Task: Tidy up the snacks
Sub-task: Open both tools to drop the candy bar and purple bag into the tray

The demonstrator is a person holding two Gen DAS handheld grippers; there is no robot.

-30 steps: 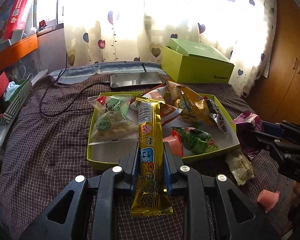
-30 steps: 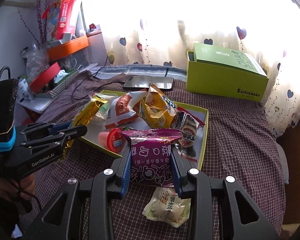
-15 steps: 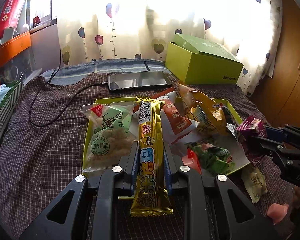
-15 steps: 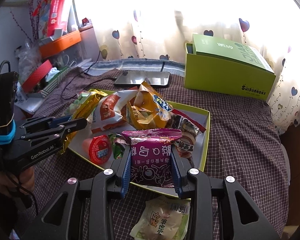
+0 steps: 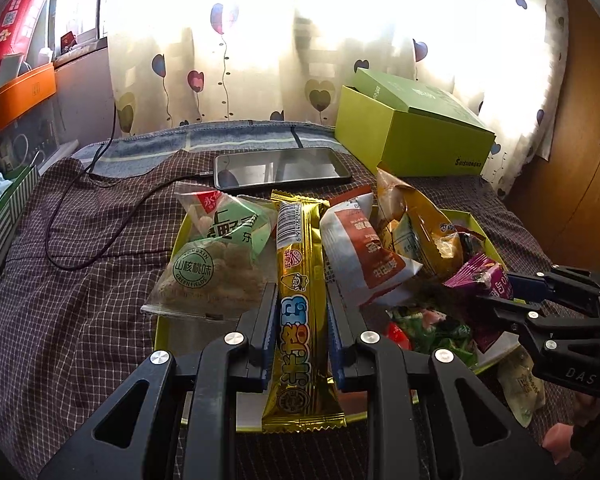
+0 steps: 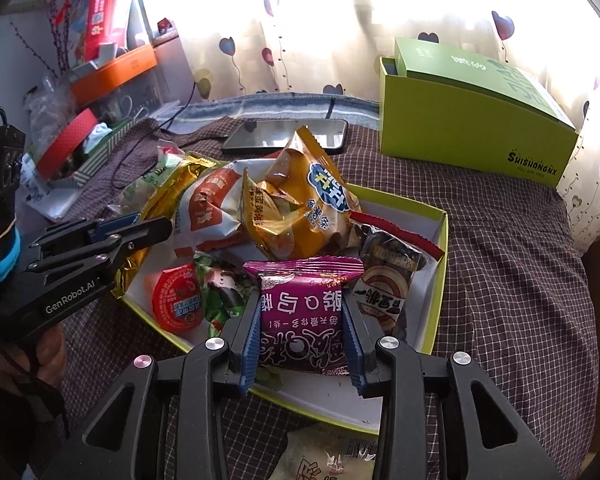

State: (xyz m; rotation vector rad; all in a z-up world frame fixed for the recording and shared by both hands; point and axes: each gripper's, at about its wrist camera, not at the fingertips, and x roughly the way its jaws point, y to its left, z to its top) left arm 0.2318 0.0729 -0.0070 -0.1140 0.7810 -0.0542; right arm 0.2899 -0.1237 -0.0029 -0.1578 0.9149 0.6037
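The left tongs (image 5: 300, 312) pinch a gold snack bar (image 5: 300, 308) above the crowded green tray (image 6: 440, 248). The right tongs (image 6: 302, 320), jaws opening, still touch a purple packet (image 6: 302, 312). A phone (image 5: 282, 168) lies beyond.

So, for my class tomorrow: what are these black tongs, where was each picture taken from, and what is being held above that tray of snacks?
No robot here: a person holds a hand tool with tongs in each hand, and a camera on each tool looks along its fingers. The left camera shows the left tongs clamped on a long gold snack bar. The right camera shows the right tongs around a purple snack packet; their jaws are opening. Both hang over a lime-green tray of snack bags on a checked cloth. Behind lie a phone and a green box.
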